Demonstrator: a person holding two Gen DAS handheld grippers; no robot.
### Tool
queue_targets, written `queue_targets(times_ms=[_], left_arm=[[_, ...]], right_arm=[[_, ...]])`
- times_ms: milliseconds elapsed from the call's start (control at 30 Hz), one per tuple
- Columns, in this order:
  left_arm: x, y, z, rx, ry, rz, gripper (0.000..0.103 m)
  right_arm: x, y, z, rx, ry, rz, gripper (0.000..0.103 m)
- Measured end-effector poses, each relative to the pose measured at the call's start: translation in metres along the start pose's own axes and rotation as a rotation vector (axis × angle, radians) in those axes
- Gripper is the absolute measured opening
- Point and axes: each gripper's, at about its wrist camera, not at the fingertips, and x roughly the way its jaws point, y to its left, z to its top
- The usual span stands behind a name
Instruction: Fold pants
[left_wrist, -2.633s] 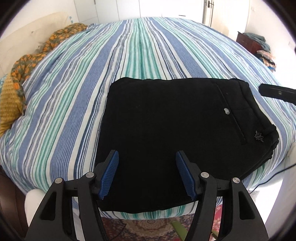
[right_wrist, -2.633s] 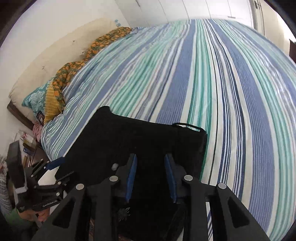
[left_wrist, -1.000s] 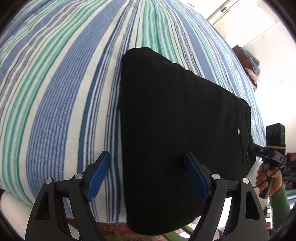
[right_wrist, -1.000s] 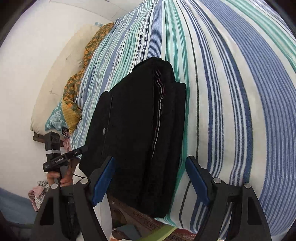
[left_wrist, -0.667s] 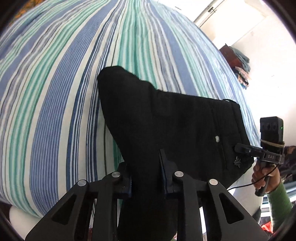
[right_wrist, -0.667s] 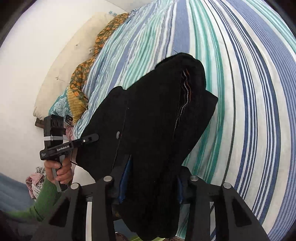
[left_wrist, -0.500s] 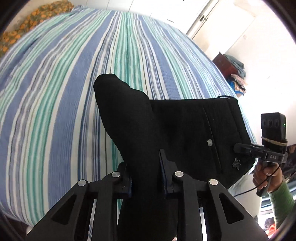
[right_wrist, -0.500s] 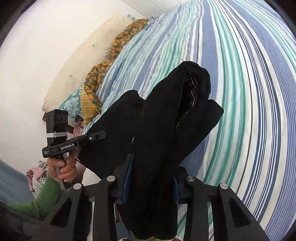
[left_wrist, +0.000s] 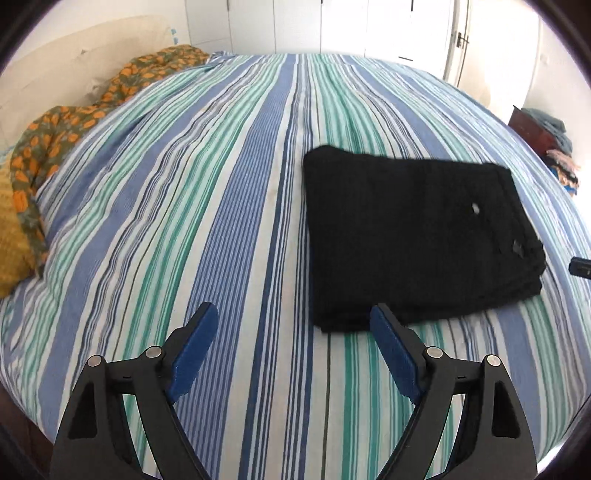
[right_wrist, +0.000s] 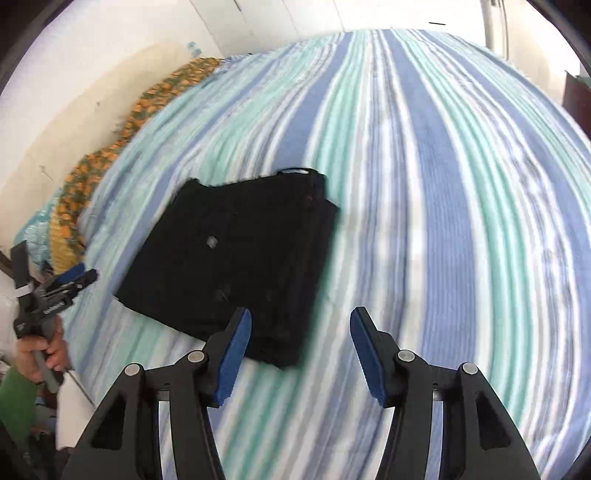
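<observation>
**Pants folded, grippers letting go**

Pants (left_wrist: 413, 236) are lying as a compact black stack on the striped bedspread (left_wrist: 229, 229). Left gripper (left_wrist: 291, 350) and right gripper (right_wrist: 301, 356) are opening, nothing between their jaws. Probably only tidying edges is remaining.

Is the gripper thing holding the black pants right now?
No, the black pants lie folded on the striped bed, nothing between the fingers.

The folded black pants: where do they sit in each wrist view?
Left wrist: folded black pants lie right of centre on the striped bedsheet.
Right wrist: they lie left of centre.
Shared landmark: the orange floral cloth along the left edge.
</observation>
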Motion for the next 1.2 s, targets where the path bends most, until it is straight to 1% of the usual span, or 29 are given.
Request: queue_targets(times_ms=[33, 67, 100, 133, 200, 267, 333, 367, 433, 467, 500, 533, 600, 700, 767, 867, 1100, 1200], left_arm=[[-0.01, -0.004, -0.016, 0.006, -0.008, 0.013, 0.087], [-0.018, -0.007, -0.029, 0.01, -0.018, 0.025, 0.09], [-0.029, -0.012, -0.044, 0.007, -0.032, 0.037, 0.092], [-0.04, -0.017, -0.055, 0.0, -0.051, 0.048, 0.094], [-0.061, -0.03, -0.066, -0.012, -0.094, 0.06, 0.096], [-0.083, -0.043, -0.077, -0.014, -0.104, 0.044, 0.096], [-0.097, -0.052, -0.08, -0.015, -0.096, -0.01, 0.096], [-0.105, -0.057, -0.079, -0.011, -0.095, -0.03, 0.096], [-0.12, -0.065, -0.077, 0.006, -0.07, -0.062, 0.096], [-0.126, -0.07, -0.075, 0.026, -0.047, -0.098, 0.096], [-0.13, -0.071, -0.074, 0.038, -0.031, -0.122, 0.097], [-0.138, -0.072, -0.073, 0.039, -0.026, -0.129, 0.098], [-0.154, -0.071, -0.073, 0.02, -0.047, -0.112, 0.1], [-0.173, -0.072, -0.075, 0.033, -0.056, -0.1, 0.102], [-0.185, -0.07, -0.078, 0.036, -0.068, -0.081, 0.102], [-0.198, -0.067, -0.078, 0.034, -0.082, -0.056, 0.102], [-0.229, -0.063, -0.071, 0.032, -0.184, -0.034, 0.102], [-0.234, -0.063, -0.066, 0.017, -0.178, -0.021, 0.102]], right_arm=[[-0.005, -0.007, -0.015, -0.015, 0.002, -0.045, 0.06], [-0.012, -0.011, -0.03, -0.032, 0.003, -0.08, 0.064], [-0.019, -0.011, -0.045, -0.046, -0.006, -0.105, 0.074], [-0.028, -0.01, -0.059, -0.05, -0.015, -0.114, 0.088], [-0.042, 0.001, -0.084, -0.042, -0.032, -0.113, 0.103], [-0.052, 0.023, -0.104, -0.044, -0.043, -0.115, 0.103], [-0.06, 0.054, -0.119, -0.056, -0.064, -0.149, 0.103], [-0.065, 0.068, -0.126, -0.065, -0.085, -0.152, 0.103], [-0.078, 0.089, -0.14, -0.076, -0.137, -0.159, 0.103], [-0.084, 0.101, -0.145, -0.082, -0.157, -0.168, 0.103], [-0.09, 0.112, -0.149, -0.091, -0.169, -0.18, 0.103], [-0.095, 0.122, -0.15, -0.101, -0.172, -0.195, 0.103], [-0.107, 0.143, -0.157, -0.13, -0.174, -0.206, 0.103], [-0.122, 0.164, -0.158, -0.148, -0.166, -0.223, 0.103], [-0.134, 0.166, -0.158, -0.12, -0.154, -0.222, 0.103], [-0.152, 0.165, -0.162, -0.074, -0.146, -0.187, 0.103], [-0.192, 0.174, -0.174, -0.065, -0.204, -0.199, 0.103], [-0.204, 0.179, -0.174, -0.062, -0.22, -0.201, 0.103]])
